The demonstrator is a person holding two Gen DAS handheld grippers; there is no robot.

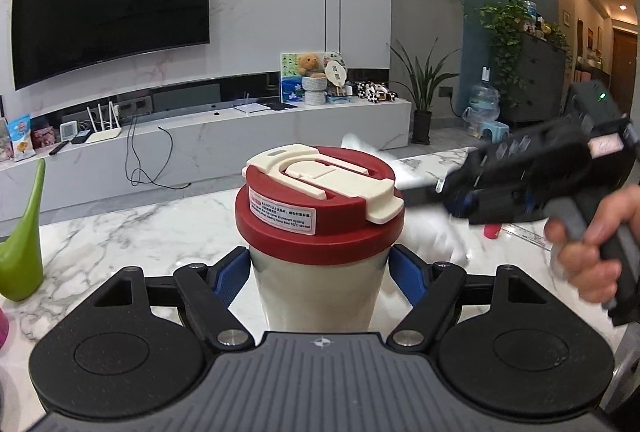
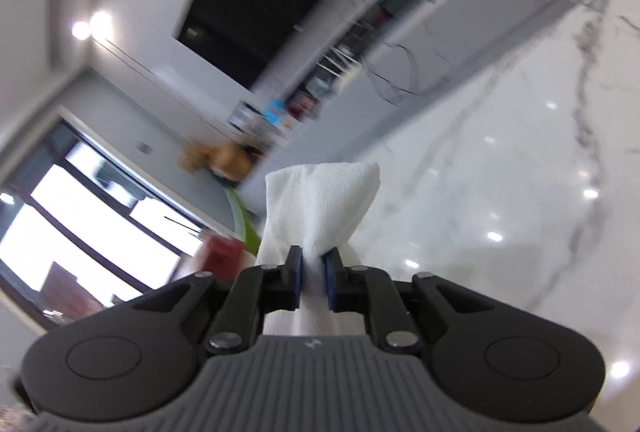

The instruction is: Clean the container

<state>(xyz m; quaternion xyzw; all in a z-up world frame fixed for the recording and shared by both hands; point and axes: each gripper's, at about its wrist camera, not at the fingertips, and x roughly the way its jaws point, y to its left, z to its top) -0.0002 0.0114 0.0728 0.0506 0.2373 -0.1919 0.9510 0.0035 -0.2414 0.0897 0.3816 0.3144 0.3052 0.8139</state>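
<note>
Glossy marble table (image 1: pixel 152 232) — embossed paper towel (image 2: pixel 320 200)

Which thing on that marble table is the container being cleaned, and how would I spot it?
Start at the white marble table below the wall-mounted television. At its near edge a cream cup stands between the left gripper and its blue-padded fingers. Only it has a dark red lid with a cream clasp.

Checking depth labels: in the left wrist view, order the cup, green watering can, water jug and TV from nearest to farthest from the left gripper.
1. Cup, between the left gripper's jaws.
2. Watering can, left, on the table.
3. Water jug, right, on the floor beyond the table.
4. TV, on the far wall.
</note>
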